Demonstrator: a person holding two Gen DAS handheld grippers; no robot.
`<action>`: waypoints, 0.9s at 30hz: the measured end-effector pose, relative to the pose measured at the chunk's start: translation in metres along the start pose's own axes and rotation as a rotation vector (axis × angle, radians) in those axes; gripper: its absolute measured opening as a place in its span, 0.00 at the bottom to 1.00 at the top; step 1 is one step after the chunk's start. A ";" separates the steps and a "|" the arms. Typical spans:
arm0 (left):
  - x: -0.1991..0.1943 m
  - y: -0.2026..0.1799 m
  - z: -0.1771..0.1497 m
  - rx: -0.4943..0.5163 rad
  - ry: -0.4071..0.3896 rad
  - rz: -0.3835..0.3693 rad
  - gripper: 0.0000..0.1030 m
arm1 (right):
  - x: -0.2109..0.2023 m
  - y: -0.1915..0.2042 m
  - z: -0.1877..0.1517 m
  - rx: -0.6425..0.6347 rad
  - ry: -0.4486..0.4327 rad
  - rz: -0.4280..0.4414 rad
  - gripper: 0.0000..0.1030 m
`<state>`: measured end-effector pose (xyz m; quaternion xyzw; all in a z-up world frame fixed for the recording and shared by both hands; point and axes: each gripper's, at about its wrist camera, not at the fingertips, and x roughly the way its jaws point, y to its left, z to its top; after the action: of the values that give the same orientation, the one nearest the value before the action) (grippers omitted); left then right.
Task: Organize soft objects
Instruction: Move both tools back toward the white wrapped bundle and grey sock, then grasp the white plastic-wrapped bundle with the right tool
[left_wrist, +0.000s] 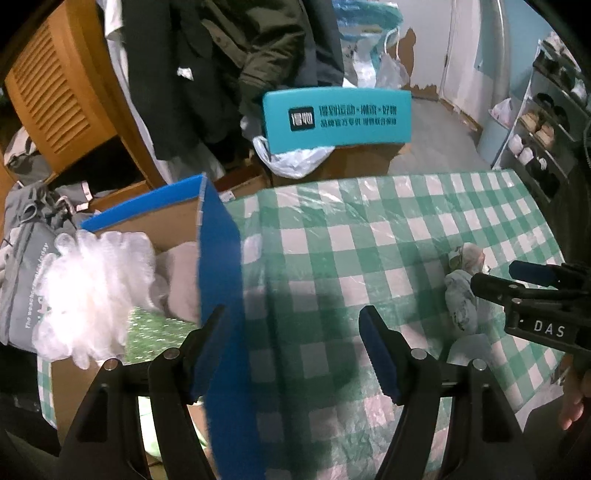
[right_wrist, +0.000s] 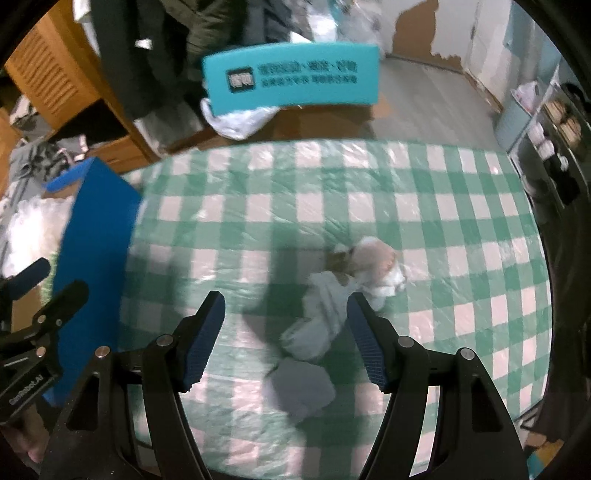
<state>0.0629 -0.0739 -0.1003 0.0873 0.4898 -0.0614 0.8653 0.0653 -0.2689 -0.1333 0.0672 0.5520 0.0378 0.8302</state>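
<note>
Two hand-held grippers, both spread wide and empty: right hand-held gripper (right_wrist: 286, 332) nearer the work, left hand-held gripper (left_wrist: 291, 343) astride the blue box (left_wrist: 218, 266) wall. Just ahead of the right one, on the checked counter (right_wrist: 443, 206): grey cloth (right_wrist: 299, 387), then white bundle (right_wrist: 325, 317), long axis running away rightward toward the stuffed toy (right_wrist: 373, 258). Box well to their left, fluffy white item (left_wrist: 92, 291) already inside.

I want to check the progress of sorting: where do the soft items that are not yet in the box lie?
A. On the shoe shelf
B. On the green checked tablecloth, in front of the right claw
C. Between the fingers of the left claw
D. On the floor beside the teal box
B: the pale soft items lie on the checked tablecloth just ahead of the open right claw; the left claw is open by the blue box.
</note>
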 end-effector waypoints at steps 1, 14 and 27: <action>0.005 -0.003 0.001 -0.002 0.009 -0.006 0.70 | 0.005 -0.003 0.001 0.007 0.010 -0.005 0.66; 0.050 -0.020 0.010 0.001 0.082 -0.026 0.70 | 0.066 -0.032 0.001 0.123 0.116 -0.003 0.66; 0.074 -0.024 0.006 0.013 0.133 -0.035 0.70 | 0.092 -0.023 0.000 0.061 0.157 -0.079 0.56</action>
<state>0.1012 -0.1004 -0.1636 0.0883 0.5471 -0.0736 0.8292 0.1006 -0.2787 -0.2208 0.0675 0.6187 -0.0070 0.7827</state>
